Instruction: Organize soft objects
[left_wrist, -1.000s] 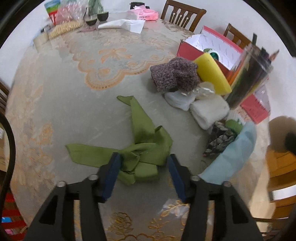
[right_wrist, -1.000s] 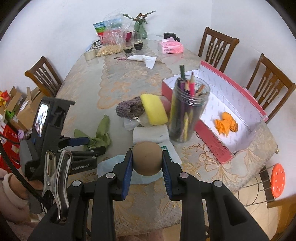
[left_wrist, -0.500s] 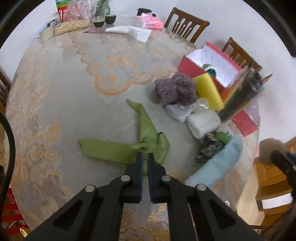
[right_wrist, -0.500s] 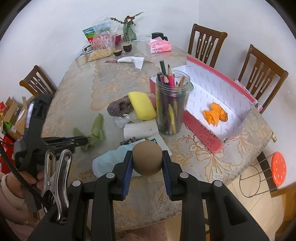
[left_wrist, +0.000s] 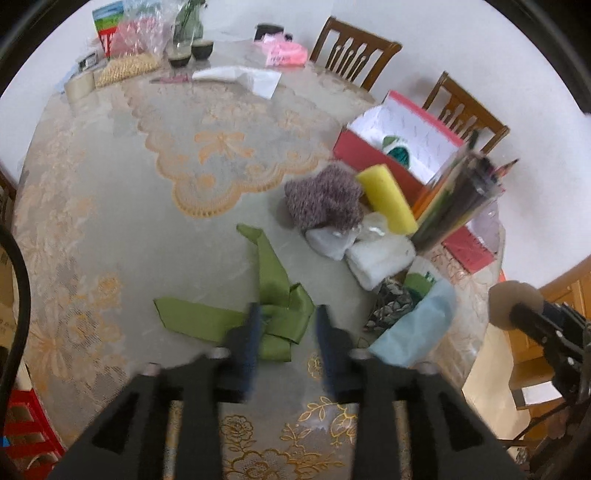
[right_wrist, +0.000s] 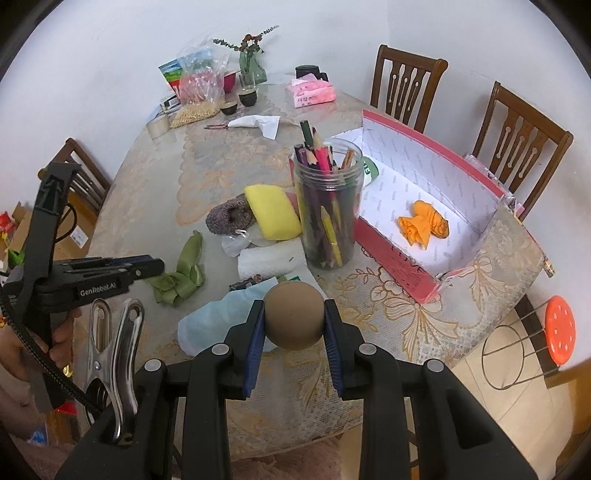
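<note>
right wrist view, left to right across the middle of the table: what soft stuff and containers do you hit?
green ribbon → purple knitted piece → yellow sponge → pencil jar → orange cloth, lying inside the red box.

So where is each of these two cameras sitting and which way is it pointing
Left wrist: on the left gripper, looking steeply down at the green ribbon on the table; its own dark fingers stand apart, the ribbon between them.
Right wrist: on the right gripper, looking down across the table toward the red box; its fingers clamp a brown ball, and a hand carries the left gripper at the left edge.
Shared: ribbon, yellow sponge, pencil jar, red box, ball.
</note>
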